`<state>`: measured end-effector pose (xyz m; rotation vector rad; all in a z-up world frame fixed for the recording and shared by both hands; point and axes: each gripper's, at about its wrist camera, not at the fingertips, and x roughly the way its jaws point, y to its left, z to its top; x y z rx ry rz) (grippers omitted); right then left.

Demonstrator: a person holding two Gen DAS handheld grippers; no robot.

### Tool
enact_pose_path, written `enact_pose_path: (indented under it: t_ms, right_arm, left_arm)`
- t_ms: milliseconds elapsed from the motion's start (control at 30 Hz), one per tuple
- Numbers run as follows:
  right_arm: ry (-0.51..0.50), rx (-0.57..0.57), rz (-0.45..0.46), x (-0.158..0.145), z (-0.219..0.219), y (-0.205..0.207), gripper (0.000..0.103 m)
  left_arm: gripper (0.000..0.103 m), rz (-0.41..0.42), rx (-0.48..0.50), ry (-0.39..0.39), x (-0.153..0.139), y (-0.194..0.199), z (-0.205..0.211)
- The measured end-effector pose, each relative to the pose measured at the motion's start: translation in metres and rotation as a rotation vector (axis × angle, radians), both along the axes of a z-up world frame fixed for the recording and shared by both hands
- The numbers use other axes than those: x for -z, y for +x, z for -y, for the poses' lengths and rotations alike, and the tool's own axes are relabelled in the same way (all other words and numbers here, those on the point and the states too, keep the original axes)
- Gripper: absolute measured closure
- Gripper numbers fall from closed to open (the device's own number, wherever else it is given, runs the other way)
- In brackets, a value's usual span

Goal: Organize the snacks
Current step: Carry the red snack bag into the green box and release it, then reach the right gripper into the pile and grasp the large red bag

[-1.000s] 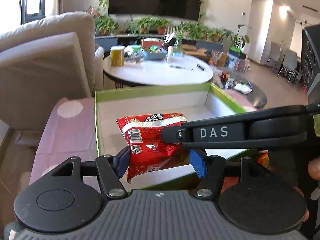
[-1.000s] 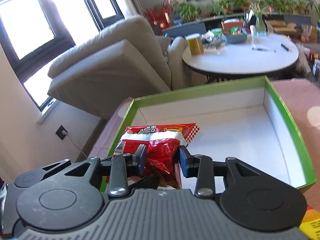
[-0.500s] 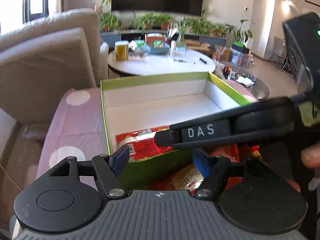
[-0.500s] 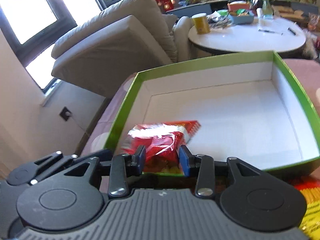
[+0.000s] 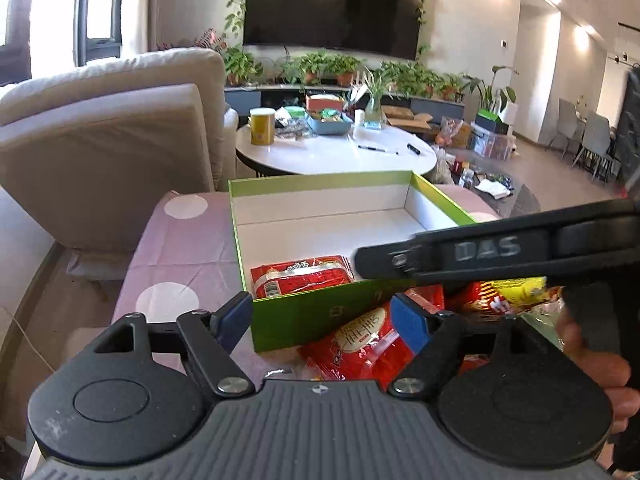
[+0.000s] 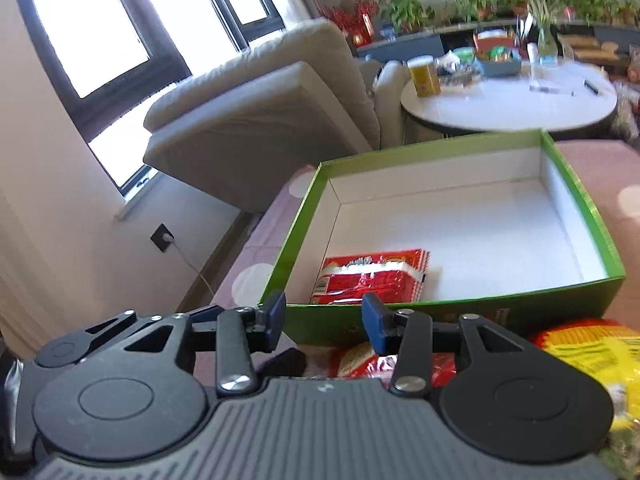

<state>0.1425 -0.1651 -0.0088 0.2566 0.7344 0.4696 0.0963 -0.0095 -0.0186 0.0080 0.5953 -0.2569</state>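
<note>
- Left wrist view shows the left gripper (image 5: pixel 324 318) with its blue pads apart and nothing between them; its jaws have just been opening, and it sits short of the near wall of the green box (image 5: pixel 304 320).
- The red snack packet (image 5: pixel 302 276) lies flat on the white floor of the box, in the near left corner, touching no gripper, so this drop looks done.
- Next work lies in front of the box: a red pouch with a round label (image 5: pixel 360 344) rests on the pink dotted table (image 5: pixel 180 256) just outside the near wall, below the left gripper's right pad.
- To pick it well, I would bring the pads down on either side of the pouch's body, not its crinkled edge, since foil slips and folds.
- Right wrist view shows the right gripper (image 6: pixel 324 320) with jaws wide and empty, also outside the near wall.
- A yellow and red bag (image 6: pixel 588 344) lies at its right, beside the box; it looks soft and bulky, so a mid-body grip suits it.
- Keep the two grippers on separate packets; the right one crosses the left camera's view, so a clash is possible.
</note>
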Motion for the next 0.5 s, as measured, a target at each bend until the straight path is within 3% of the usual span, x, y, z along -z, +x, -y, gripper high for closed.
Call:
enact_pose_path:
  t_ms: [167,500]
  right_arm:
    - [0.009,0.005,0.071,-0.016,0.015,-0.027,0.022]
    - [0.021,0.0,0.073,-0.013,0.029,-0.059,0.022]
  left_arm:
    - [0.027,0.02,-0.032,-0.02,-0.009,-0.021,-0.009]
    - [0.027,0.001,-0.026,-0.026,-0.002,-0.05,-0.006]
